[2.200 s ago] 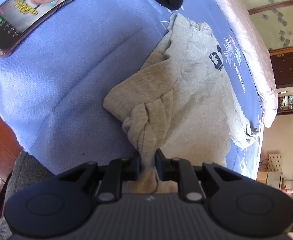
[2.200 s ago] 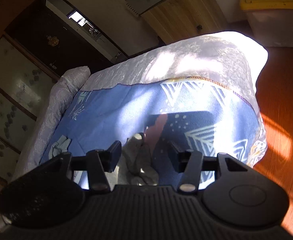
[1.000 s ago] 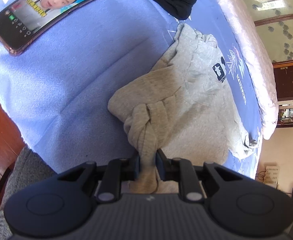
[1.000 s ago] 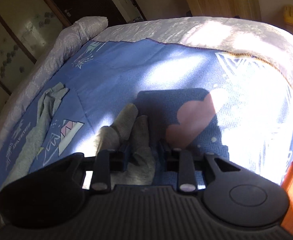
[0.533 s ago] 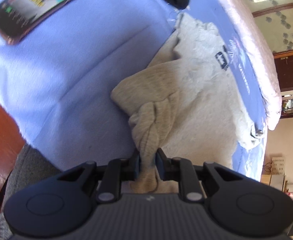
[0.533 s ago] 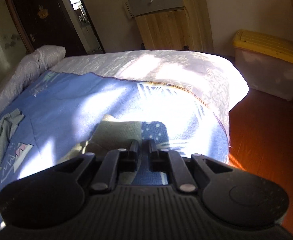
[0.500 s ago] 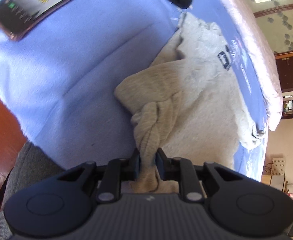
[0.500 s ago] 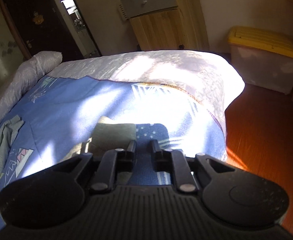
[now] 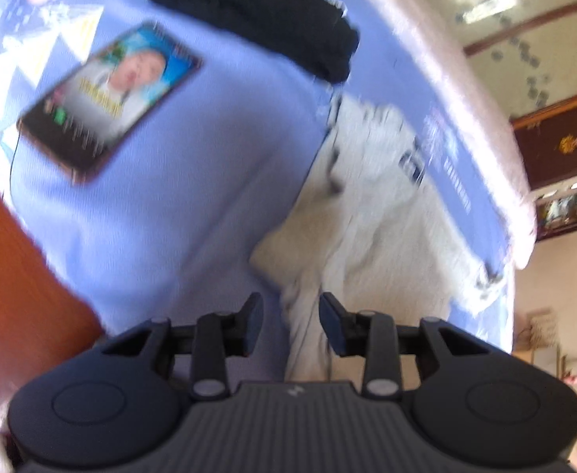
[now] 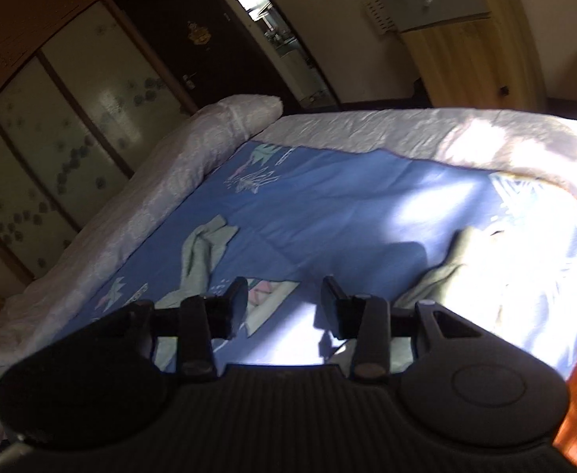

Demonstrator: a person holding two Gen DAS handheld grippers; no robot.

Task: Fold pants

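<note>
Grey pants (image 9: 375,228) lie spread on the blue bed cover, with a dark number print near the far end. My left gripper (image 9: 290,321) is open, its fingers standing either side of the near edge of the pants without pinching it. In the right wrist view the pants show as one grey leg end (image 10: 203,252) at the left and another part (image 10: 457,264) in bright sun at the right. My right gripper (image 10: 284,305) is open and empty above the blue cover between them.
A phone (image 9: 111,98) with a lit screen lies on the blue bed cover (image 9: 193,197) at the left. A black garment (image 9: 272,12) lies beyond it. The bed edge and wooden floor (image 9: 16,276) are at the near left. A pillow (image 10: 225,118) and wardrobe doors lie beyond the bed.
Both grippers have opened and let go of the pants. The left one has pulled back a little from the cloth. The right one has lifted and swung left, away from the leg end it held.
</note>
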